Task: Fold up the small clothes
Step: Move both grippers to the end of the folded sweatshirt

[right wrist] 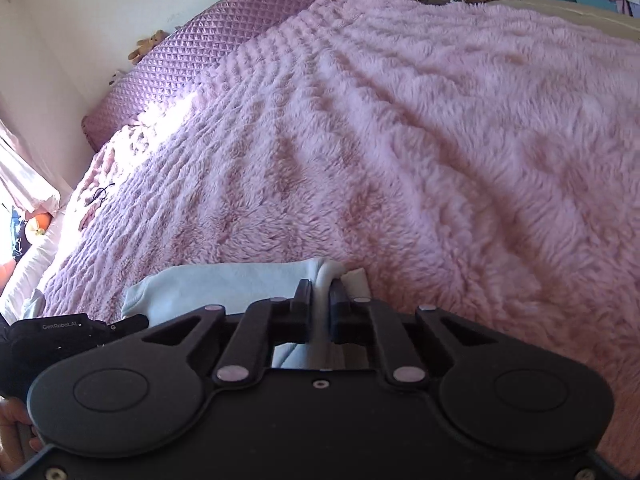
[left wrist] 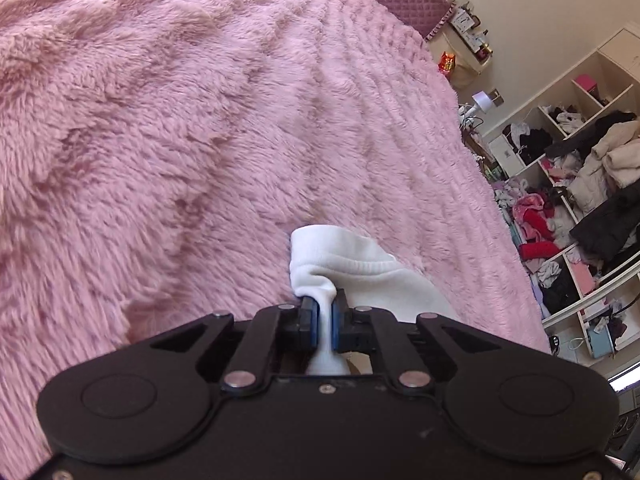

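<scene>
Both wrist views skim low over blanket (left wrist: 240, 120).

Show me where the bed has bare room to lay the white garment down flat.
Nearly all the pink fluffy blanket lies bare, from the white garment in both grippers' jaws up to the quilted purple headboard. It is crowded only off the bed: the clothes-stuffed shelves.

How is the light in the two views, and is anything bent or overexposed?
Left wrist view: even daylight, blanket sharp, shelves bent by the fisheye, white garment bright but not blown out. Right wrist view: a sun patch on the blanket is overexposed, the curtain glares, and the garment looks bluish in shade.
</scene>
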`<state>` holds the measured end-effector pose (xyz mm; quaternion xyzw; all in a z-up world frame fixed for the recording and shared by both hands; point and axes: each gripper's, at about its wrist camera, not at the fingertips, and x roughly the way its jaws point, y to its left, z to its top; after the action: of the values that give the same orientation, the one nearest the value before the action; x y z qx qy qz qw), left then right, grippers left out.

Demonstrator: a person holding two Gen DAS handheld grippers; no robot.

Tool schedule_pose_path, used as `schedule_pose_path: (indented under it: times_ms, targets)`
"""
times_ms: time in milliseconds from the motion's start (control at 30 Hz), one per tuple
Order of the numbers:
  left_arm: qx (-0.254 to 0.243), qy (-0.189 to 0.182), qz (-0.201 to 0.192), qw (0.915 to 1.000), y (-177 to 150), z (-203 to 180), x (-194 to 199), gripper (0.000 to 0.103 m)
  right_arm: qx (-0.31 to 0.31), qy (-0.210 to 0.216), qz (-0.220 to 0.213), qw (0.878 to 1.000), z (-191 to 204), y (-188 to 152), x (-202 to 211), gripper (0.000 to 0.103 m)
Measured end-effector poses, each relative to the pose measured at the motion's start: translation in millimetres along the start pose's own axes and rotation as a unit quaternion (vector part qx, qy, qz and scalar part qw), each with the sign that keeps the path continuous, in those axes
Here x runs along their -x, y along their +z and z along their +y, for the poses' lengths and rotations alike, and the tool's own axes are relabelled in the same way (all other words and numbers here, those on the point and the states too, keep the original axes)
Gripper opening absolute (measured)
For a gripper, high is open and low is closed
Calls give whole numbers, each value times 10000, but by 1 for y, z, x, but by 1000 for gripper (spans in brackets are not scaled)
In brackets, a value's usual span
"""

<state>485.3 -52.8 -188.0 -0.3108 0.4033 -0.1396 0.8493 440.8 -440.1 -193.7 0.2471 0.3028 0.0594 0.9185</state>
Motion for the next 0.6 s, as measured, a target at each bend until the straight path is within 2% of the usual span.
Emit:
schedule_pose_path:
  times_ms: [67, 100, 167, 233, 267, 367, 467, 600]
  targets:
    - [122, -21, 43, 9999, 5, -1, 6, 10, -57, 42, 9, 10000, 0, 1, 6, 7]
    - [105, 26, -4, 9999, 7, -3, 17, 16, -62, 34, -38, 10000, 3, 3, 14, 17]
    - [-112, 42, -152, 9998, 4, -8, 43, 23, 46, 222, -101, 9997, 10, 4, 38, 22]
    - [-439, -40, -263, 9987, -9, -13, 78, 23, 153, 604, -95, 9980, 14, -4, 73, 25]
    - [-513, -82, -243, 9984, -20, -13, 95, 23, 191, 679, -64, 9975, 14, -9, 87, 28]
    - [-653, -95, 39, 9978, -64, -9, 142, 24, 286, 621, 167, 9975, 8, -41, 130, 28]
    - [-604, -34, 205, 9980, -113, -2, 180, 33, 359, 247, 356, 9984, 0, -78, 167, 29]
    - [-287, -73, 604, 9977, -162, 6, 196, 37, 84, 224, 487, 9985, -9, -109, 189, 29]
